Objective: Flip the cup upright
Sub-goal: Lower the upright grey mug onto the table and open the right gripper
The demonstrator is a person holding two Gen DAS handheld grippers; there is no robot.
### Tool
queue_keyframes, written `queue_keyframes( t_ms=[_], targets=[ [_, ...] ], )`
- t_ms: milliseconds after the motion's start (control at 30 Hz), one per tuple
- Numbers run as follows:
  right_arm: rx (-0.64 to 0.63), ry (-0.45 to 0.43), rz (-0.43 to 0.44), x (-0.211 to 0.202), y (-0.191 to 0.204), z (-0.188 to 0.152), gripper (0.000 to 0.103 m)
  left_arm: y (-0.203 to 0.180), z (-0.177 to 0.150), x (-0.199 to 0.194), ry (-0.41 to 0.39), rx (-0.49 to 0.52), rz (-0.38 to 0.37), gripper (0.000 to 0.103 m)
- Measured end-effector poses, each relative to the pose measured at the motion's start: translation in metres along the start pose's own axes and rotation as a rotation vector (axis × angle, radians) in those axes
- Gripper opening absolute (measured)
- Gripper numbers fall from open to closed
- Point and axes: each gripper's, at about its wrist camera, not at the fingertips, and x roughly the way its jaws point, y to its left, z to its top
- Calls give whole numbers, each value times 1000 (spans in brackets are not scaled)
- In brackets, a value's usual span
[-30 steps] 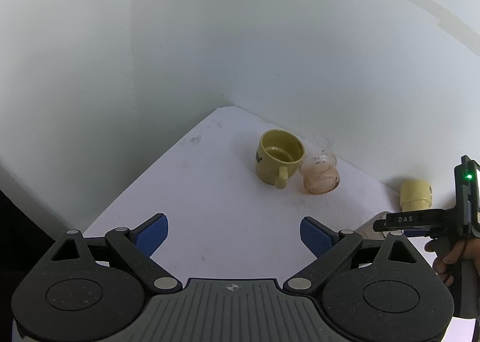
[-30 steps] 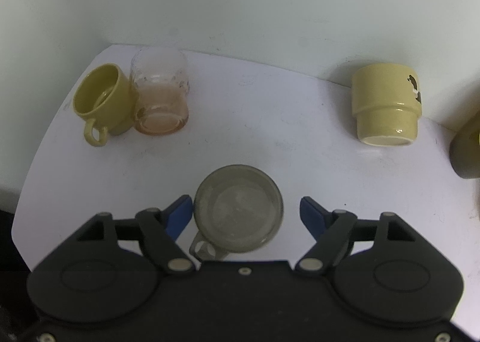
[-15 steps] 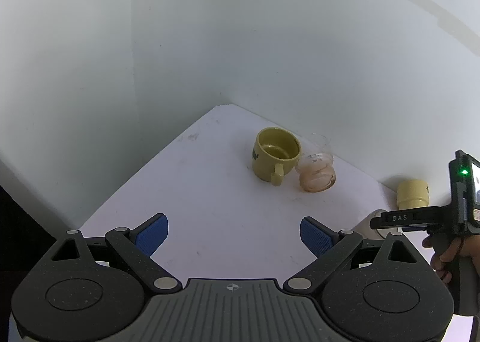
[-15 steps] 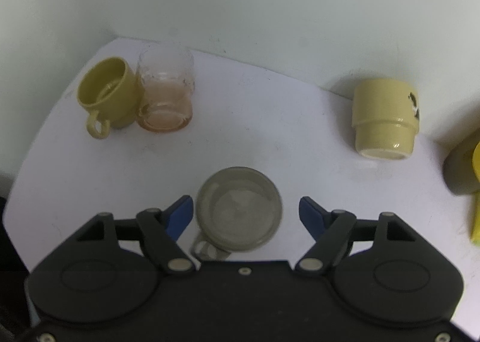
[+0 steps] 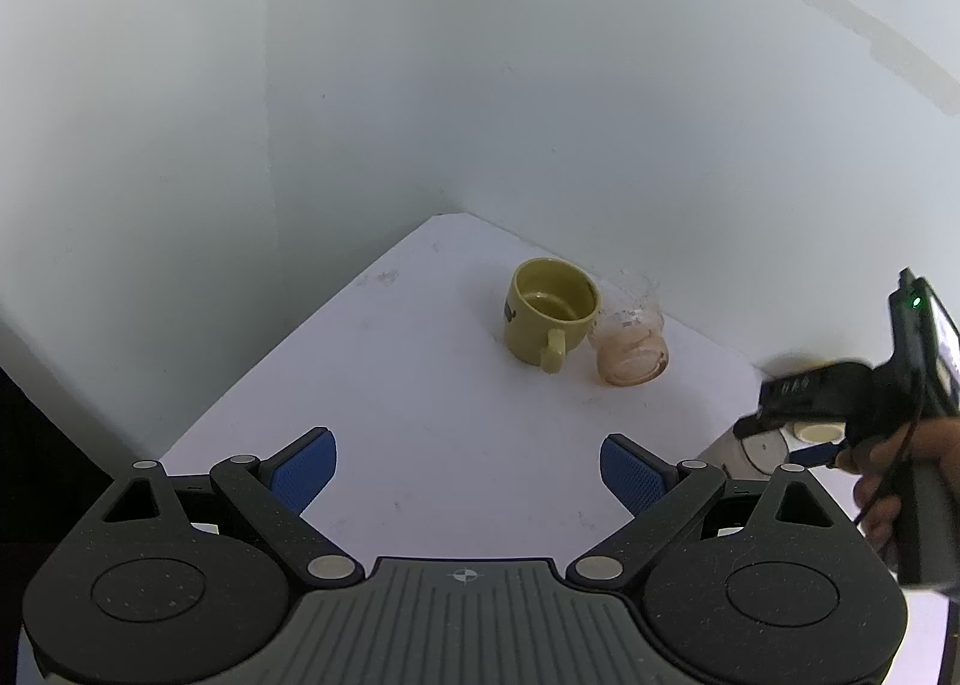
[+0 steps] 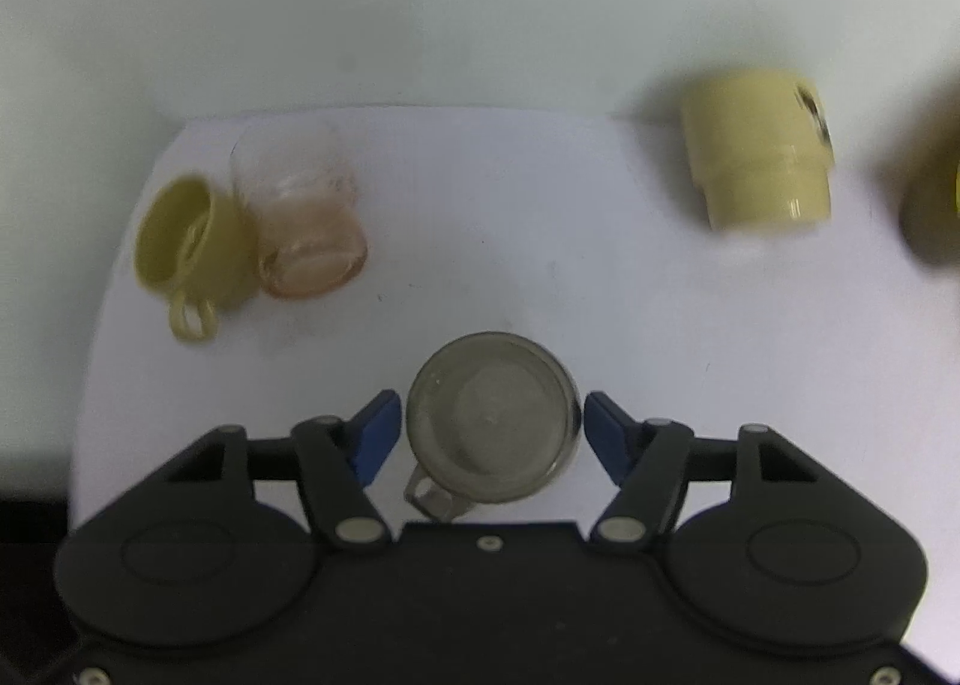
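A grey metal cup (image 6: 493,415) stands upside down on the white table, base toward the camera, its handle pointing back at the gripper body. My right gripper (image 6: 489,428) is open, its blue pads on either side of the cup and close to its sides. In the left wrist view the right gripper (image 5: 798,439) shows at the right edge over the grey cup (image 5: 759,448), mostly hidden. My left gripper (image 5: 468,469) is open and empty above the table's near left part.
An upright olive-yellow mug (image 5: 549,319) and a clear pinkish glass (image 5: 630,352) stand together at the back left near the wall. A pale yellow cup (image 6: 759,150) stands upside down at the back right. A dark olive object (image 6: 933,205) is at the right edge.
The right gripper has narrowed around the grey cup, its pads now close to its sides, and the view has tilted and blurred. The left gripper has barely moved.
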Motion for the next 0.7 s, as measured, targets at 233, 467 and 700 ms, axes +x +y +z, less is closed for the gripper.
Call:
queue_keyframes(
  t_ms=[233, 467, 700],
  targets=[
    [-513, -125, -14, -11, 32, -11, 82, -1, 0, 0, -4, -9, 3, 95],
    [-614, -11, -12, 9, 21, -17, 65, 2, -3, -1, -4, -25, 6, 95],
    [-173, -21, -33, 7, 2, -14, 65, 0, -2, -3, -6, -22, -4, 95]
  ],
)
